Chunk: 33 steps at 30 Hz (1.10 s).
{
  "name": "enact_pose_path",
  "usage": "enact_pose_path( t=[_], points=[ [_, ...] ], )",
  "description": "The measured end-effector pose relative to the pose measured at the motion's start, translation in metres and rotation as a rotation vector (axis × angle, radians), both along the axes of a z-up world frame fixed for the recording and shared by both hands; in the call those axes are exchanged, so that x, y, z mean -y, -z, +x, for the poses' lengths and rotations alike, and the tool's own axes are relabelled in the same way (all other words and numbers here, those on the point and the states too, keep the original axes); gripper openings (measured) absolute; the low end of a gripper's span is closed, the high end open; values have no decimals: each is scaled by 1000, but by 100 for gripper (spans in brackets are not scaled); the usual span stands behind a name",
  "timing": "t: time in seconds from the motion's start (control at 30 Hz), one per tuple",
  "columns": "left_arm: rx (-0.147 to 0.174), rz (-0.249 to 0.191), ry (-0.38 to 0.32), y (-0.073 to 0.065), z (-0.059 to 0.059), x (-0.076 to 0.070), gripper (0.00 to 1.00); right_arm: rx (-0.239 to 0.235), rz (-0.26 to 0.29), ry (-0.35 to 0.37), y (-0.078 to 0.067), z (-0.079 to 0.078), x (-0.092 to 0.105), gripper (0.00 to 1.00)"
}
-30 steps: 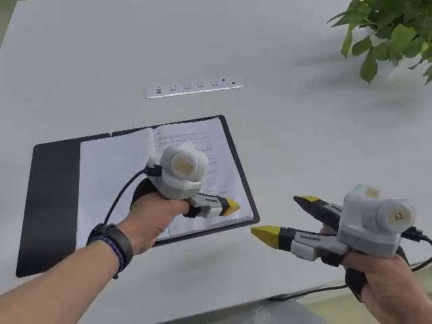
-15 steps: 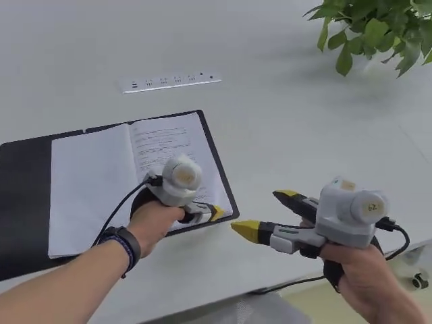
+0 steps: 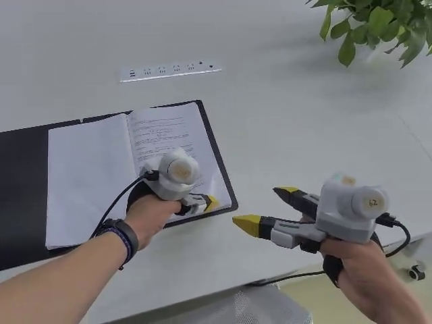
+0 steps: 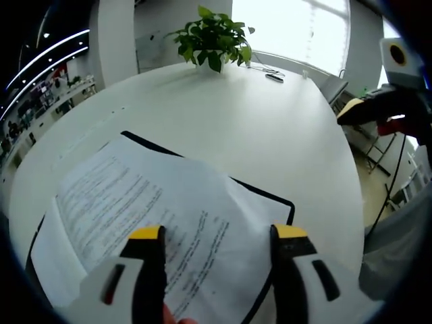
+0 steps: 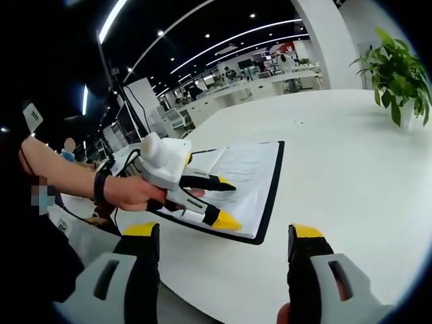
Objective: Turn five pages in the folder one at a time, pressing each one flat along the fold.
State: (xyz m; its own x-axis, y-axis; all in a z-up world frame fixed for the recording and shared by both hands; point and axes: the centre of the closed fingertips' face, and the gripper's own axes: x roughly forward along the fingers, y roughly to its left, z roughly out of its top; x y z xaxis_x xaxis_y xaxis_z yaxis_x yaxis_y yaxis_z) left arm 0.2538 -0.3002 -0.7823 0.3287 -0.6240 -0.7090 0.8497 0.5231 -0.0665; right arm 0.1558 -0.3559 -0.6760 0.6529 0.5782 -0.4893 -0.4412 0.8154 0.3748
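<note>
At the near right corner of the folder [image 3: 20, 196] on the tabletop [image 3: 304, 101], your left gripper [image 4: 219, 233] had its fingers [image 4: 147, 270] spread astride the printed page [image 4: 135, 196], its fold lying to their left; your right gripper [image 3: 266, 207], also spread, hovered well apart.

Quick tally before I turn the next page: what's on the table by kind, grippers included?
Folder: 1
Power strip: 1
Potted plant: 1
Grippers: 2 (left gripper, right gripper)
Total: 5
</note>
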Motion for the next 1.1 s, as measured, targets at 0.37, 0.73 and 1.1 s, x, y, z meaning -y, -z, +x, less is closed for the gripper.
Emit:
enact_pose_path(
  t=[0.37,0.73,1.1],
  points=[
    [-4,-1,-8,-1,0,0,63,2,54,-2,8,34,-2,70],
    [-5,-6,-17,-2,0,2,63,-45,174,-1,28,80,-13,61],
    [-4,-12,-20,-2,-1,3,64,-130,232,-44,59,98,-35,57]
  ],
)
